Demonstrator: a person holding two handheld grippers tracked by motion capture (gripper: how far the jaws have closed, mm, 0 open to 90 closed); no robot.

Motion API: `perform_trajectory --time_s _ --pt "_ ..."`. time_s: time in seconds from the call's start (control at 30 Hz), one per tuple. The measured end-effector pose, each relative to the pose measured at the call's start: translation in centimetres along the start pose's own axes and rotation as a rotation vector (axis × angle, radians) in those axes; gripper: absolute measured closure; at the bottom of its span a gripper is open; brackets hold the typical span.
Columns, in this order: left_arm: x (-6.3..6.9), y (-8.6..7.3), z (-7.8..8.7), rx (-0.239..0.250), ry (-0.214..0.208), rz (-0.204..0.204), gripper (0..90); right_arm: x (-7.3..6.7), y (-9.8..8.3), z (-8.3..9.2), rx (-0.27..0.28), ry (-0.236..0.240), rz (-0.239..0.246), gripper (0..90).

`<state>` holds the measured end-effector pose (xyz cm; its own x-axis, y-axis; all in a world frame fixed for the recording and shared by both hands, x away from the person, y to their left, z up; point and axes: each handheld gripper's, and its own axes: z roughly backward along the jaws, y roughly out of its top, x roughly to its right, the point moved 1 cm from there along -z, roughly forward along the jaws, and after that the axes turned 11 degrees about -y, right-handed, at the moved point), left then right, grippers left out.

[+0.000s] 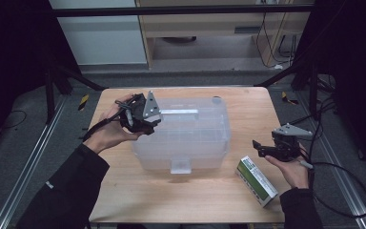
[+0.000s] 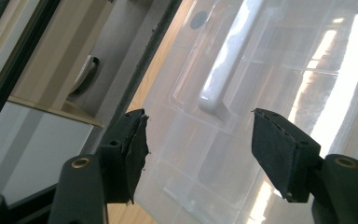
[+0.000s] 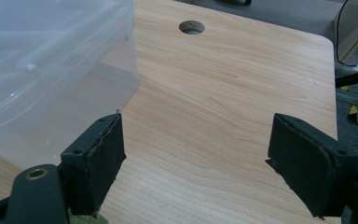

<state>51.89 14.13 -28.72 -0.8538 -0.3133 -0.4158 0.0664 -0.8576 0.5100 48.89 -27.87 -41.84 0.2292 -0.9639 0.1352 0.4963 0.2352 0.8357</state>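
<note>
A clear plastic storage box (image 1: 186, 136) with a shut lid and a white handle (image 1: 178, 113) stands in the middle of the wooden table (image 1: 248, 107). My left gripper (image 1: 143, 117) hovers over the box's left end, open, its jaws spread either side of the handle's end (image 2: 214, 100) with nothing between them. My right gripper (image 1: 262, 147) is held above the table to the right of the box (image 3: 51, 70), open and empty. A green and white carton (image 1: 256, 180) lies flat near the table's front right corner, just below the right gripper.
The table has a round cable hole (image 3: 192, 27) at the back, near the box's far right corner. Cables trail off the right side (image 1: 343, 171). A wooden cabinet (image 1: 209, 24) stands beyond the table, and dark frame legs (image 1: 290, 71) flank it.
</note>
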Motion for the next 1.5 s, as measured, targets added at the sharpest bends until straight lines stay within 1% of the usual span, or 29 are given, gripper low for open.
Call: perform_trajectory --time_s 0.17,0.2,0.27,0.3,0.37,0.5,0.63,0.83,0.9,0.93,1.0,1.03,1.1,1.13,1.17,1.23,1.33,1.37,1.5 --pt "0.1 0.3 -0.4 -0.010 -0.003 -0.013 35.7 0.0 0.0 0.0 -0.001 0.000 0.000 18.7" --pt "0.2 0.5 -0.5 -0.010 -0.004 -0.023 35.7 0.0 0.0 0.0 -0.001 0.000 0.000 18.7" --pt "0.2 0.6 -0.6 -0.013 -0.006 -0.025 36.0 0.0 0.0 0.0 -0.003 0.001 0.001 18.7" --pt "0.2 0.7 -0.7 -0.007 -0.006 -0.026 36.1 0.0 0.0 0.0 -0.003 0.001 0.002 18.7" --pt "0.3 1.0 -0.9 -0.014 -0.004 -0.041 36.3 0.0 0.0 -0.1 -0.004 0.002 0.001 18.7" --pt "0.4 1.2 -1.1 -0.017 -0.005 -0.048 36.6 0.0 -0.1 -0.1 -0.003 0.004 0.003 19.0" --pt "0.4 1.5 -1.3 -0.031 -0.008 -0.059 37.3 0.0 -0.1 -0.1 -0.006 0.006 0.003 19.5" --pt "0.3 1.9 -1.6 -0.041 -0.003 -0.076 39.2 -0.1 -0.2 -0.3 -0.015 0.010 0.009 20.2" --pt "0.3 2.1 -1.8 -0.047 -0.003 -0.085 39.8 -0.2 -0.2 -0.3 -0.017 0.012 0.007 20.5" --pt "0.4 2.2 -2.0 -0.061 -0.003 -0.098 40.3 -0.1 -0.2 -0.3 -0.017 0.014 0.011 20.7" --pt "0.4 2.3 -2.1 -0.066 -0.001 -0.104 41.1 -0.2 -0.2 -0.3 -0.017 0.015 0.011 20.9" --pt "0.4 2.4 -2.3 -0.078 0.003 -0.116 41.5 -0.2 -0.3 -0.3 -0.018 0.015 0.012 21.0" --pt "0.4 2.5 -2.3 -0.084 0.005 -0.123 42.5 -0.1 -0.3 -0.3 -0.019 0.018 0.013 21.1" --pt "0.5 2.5 -2.4 -0.086 0.006 -0.121 43.1 -0.1 -0.3 -0.3 -0.019 0.019 0.014 21.1" --pt "0.4 2.6 -2.4 -0.092 0.010 -0.132 43.1 -0.1 -0.3 -0.3 -0.019 0.019 0.014 21.1" --pt "0.4 2.7 -2.6 -0.090 0.009 -0.130 44.9 -0.2 -0.3 -0.3 -0.020 0.019 0.014 21.2" --pt "0.3 2.8 -2.8 -0.107 0.009 -0.148 47.2 -0.2 -0.3 -0.3 -0.021 0.021 0.016 21.2" --pt "0.4 2.9 -3.0 -0.122 0.014 -0.158 47.9 -0.2 -0.3 -0.4 -0.024 0.022 0.015 21.2" --pt "0.4 3.0 -3.3 -0.136 0.013 -0.169 49.3 -0.2 -0.3 -0.4 -0.024 0.023 0.018 21.3"
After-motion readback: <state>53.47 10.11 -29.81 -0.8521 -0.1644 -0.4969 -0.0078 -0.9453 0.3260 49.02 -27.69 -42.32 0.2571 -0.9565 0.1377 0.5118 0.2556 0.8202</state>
